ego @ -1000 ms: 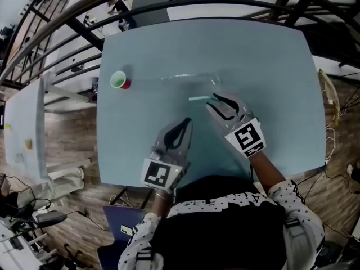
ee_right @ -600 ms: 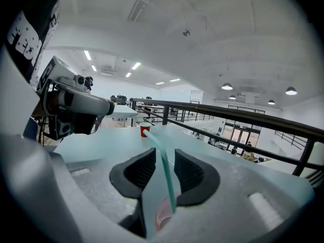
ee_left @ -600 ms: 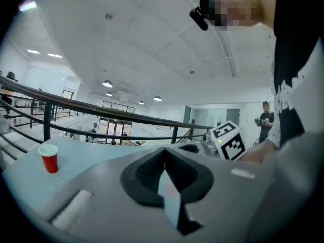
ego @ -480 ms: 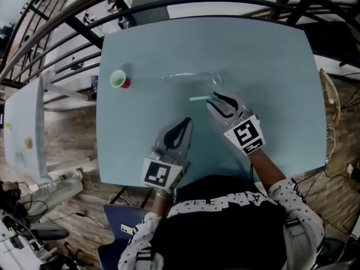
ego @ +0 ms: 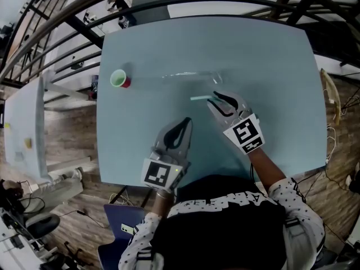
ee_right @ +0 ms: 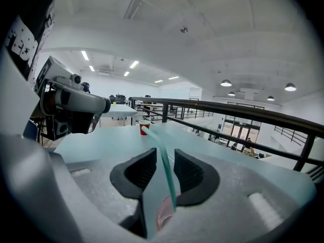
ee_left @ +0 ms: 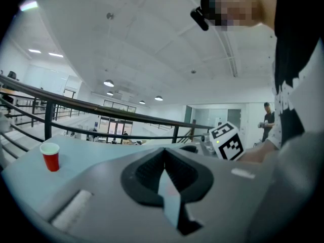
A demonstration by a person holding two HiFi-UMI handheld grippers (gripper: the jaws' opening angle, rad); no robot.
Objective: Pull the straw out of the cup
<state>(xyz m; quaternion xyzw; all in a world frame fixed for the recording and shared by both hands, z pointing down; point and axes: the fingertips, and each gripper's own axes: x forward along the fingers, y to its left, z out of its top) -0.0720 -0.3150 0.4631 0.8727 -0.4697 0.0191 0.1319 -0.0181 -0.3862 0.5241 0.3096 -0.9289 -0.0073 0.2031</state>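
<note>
Having just narrowed, jaws of the right gripper (ee_right: pixel 165 151) stand apart astride the straw (ego: pixel 198 98) — left gripper (ee_left: pixel 163 152) jaws together.

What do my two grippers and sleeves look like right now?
Both the left gripper and right gripper have light grey bodies with black ribbed pads, and each carries a white cube with black square markers. The sleeves are black with white dots. The right gripper's jaws have just been closing, with the straw between them.
</note>
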